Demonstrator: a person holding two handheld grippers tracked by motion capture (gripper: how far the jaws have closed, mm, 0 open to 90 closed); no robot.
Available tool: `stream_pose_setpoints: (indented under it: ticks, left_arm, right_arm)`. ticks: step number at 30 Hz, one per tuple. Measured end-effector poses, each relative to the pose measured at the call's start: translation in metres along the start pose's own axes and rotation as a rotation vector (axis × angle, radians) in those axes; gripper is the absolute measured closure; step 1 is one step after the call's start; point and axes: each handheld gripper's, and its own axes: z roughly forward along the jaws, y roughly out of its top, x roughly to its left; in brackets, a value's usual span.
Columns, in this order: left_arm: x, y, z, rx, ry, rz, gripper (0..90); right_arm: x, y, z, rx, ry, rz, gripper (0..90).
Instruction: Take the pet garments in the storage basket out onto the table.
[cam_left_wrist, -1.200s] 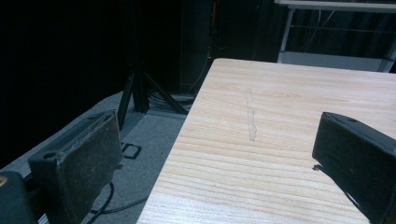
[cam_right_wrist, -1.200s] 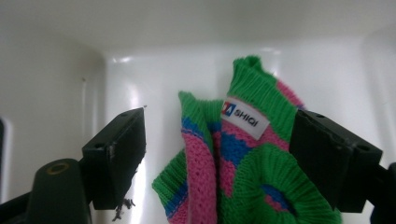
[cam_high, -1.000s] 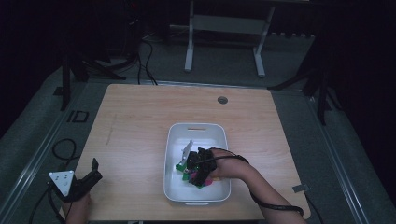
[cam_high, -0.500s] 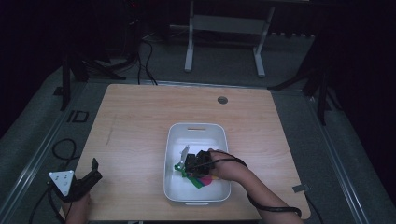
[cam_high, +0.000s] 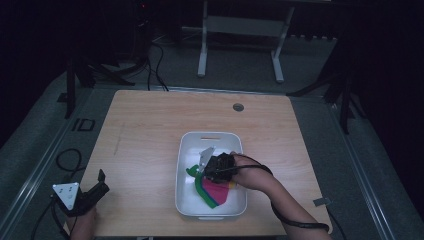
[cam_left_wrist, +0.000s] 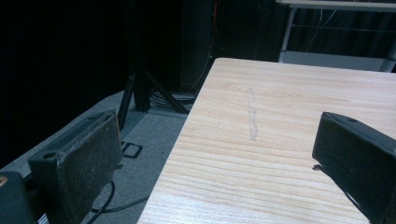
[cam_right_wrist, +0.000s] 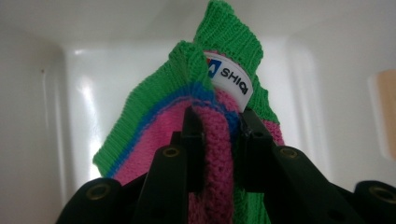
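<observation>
Item: knit cloth (cam_right_wrist: 154, 116), soft, light, floppy. My right hand-held gripper (cam_right_wrist: 218, 122) pinches pink fold near label; left hand-held gripper (cam_left_wrist: 224, 154) spread, empty.

The high view looks down on the whole desk (cam_high: 150, 125). The left gripper view skims its left edge; the right gripper view peers closely into the white tub (cam_high: 186, 150).
</observation>
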Motion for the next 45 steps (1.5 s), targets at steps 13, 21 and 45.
stream_pose_setpoints:
  ticks: [13,21,45]
  left_arm:
    - [0.000,0.000,0.000,0.001,0.000,0.002,1.9]
    - [0.000,0.000,0.000,0.001,0.001,0.003,1.9]
    - [-0.001,0.000,0.000,0.003,0.007,0.008,1.9]
  right_arm:
    - [-0.016,0.007,-0.075,-0.163,-0.055,0.013,75.7]
    - [-0.027,0.006,-0.112,-0.230,-0.105,0.046,75.6]
    - [-0.063,-0.080,-0.186,-0.250,-0.317,0.250,75.6]
